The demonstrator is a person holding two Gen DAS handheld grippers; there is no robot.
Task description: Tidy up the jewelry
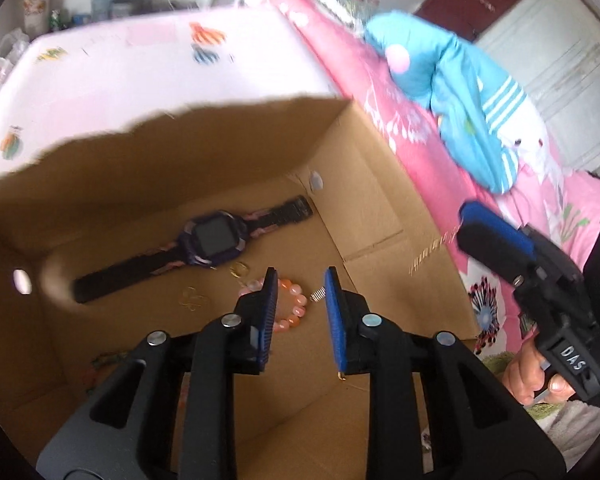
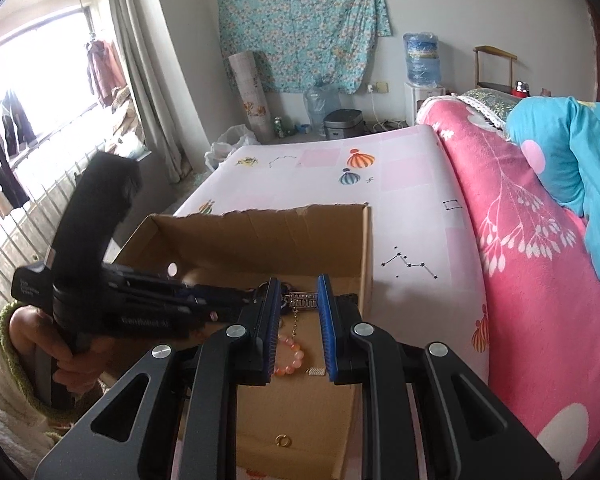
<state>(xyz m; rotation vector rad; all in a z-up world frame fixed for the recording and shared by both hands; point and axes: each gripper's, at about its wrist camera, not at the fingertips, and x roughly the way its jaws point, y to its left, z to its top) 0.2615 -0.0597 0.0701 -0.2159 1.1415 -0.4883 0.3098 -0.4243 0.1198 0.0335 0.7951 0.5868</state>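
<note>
Bed sheet (image 2: 324, 176) carries cardboard box (image 2: 260, 236), frame center. Inside: watch (image 1: 204, 240) left, bead bracelet (image 1: 292, 308) center. Left gripper (image 1: 300, 284) over box, jaws apart, nothing held. Right gripper (image 2: 298, 300) clamps silver chain pendant (image 2: 303, 300) above the box.

A white printed mat (image 2: 412, 184) carries an open cardboard box (image 2: 256, 236), with a pink floral blanket (image 2: 532, 280) lying alongside.
</note>
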